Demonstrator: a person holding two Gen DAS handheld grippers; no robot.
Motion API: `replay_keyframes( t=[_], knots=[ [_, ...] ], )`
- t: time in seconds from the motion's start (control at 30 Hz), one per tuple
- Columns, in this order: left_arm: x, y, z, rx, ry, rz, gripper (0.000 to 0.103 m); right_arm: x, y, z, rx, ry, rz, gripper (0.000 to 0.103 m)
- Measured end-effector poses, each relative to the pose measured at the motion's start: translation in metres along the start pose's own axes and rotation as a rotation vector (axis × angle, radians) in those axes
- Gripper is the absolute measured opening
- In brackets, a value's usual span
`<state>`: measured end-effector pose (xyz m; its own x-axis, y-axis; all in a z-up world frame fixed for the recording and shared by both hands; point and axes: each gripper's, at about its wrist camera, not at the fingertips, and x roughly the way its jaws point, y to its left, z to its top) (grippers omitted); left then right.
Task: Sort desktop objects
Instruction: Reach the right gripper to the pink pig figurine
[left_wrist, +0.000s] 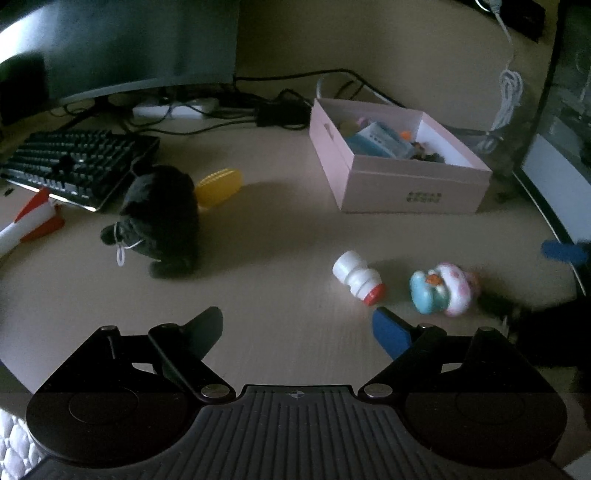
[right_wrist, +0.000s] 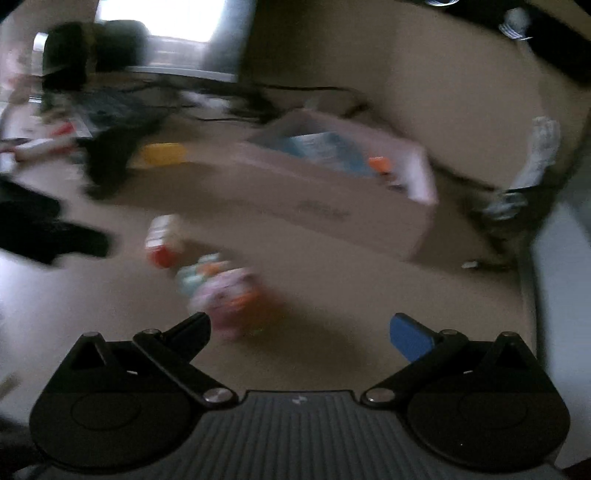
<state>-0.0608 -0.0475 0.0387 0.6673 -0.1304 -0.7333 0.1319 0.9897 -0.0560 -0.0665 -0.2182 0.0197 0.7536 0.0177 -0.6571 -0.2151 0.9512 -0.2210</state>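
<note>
In the left wrist view my left gripper (left_wrist: 299, 326) is open over bare desk with nothing between its fingers. Just beyond its blue fingertip lies a small white bottle with a red cap (left_wrist: 356, 277), on its side. A pastel blue and pink toy (left_wrist: 443, 288) sits to the right of the bottle. A pink open box (left_wrist: 406, 184) with several items inside stands further back. The right wrist view is blurred. There my right gripper (right_wrist: 303, 328) is open, and the pastel toy (right_wrist: 221, 295) lies just ahead of its left finger, with the bottle (right_wrist: 162, 240) and the box (right_wrist: 332, 192) beyond.
A black plush toy (left_wrist: 162, 218) and a yellow ridged object (left_wrist: 219, 184) sit at mid-left. A keyboard (left_wrist: 74, 162), a red-and-white object (left_wrist: 33, 218), a monitor and cables line the back left. A blue fingertip (left_wrist: 561, 251) shows at the right edge. A dark shape (right_wrist: 48, 236) fills the left.
</note>
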Motion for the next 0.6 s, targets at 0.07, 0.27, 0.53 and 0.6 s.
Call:
replay_keyframes(
  t=[0.07,0.27,0.53,0.6],
  knots=[
    [-0.001,0.002,-0.001,0.001,0.005,-0.006,0.092,-0.002,-0.005,0.001,0.0,-0.019,-0.049,0.103],
    [-0.006,0.014,-0.006,-0.019,0.011,-0.001,0.094,-0.011,-0.009,0.003,0.021,-0.055,-0.024,0.103],
    [-0.012,0.04,-0.013,-0.06,0.017,0.025,0.094,0.007,0.03,0.011,0.016,0.011,0.164,0.092],
    [-0.012,0.044,-0.014,-0.063,0.02,0.019,0.094,0.015,0.03,0.012,0.051,0.021,0.164,0.087]
  ],
)
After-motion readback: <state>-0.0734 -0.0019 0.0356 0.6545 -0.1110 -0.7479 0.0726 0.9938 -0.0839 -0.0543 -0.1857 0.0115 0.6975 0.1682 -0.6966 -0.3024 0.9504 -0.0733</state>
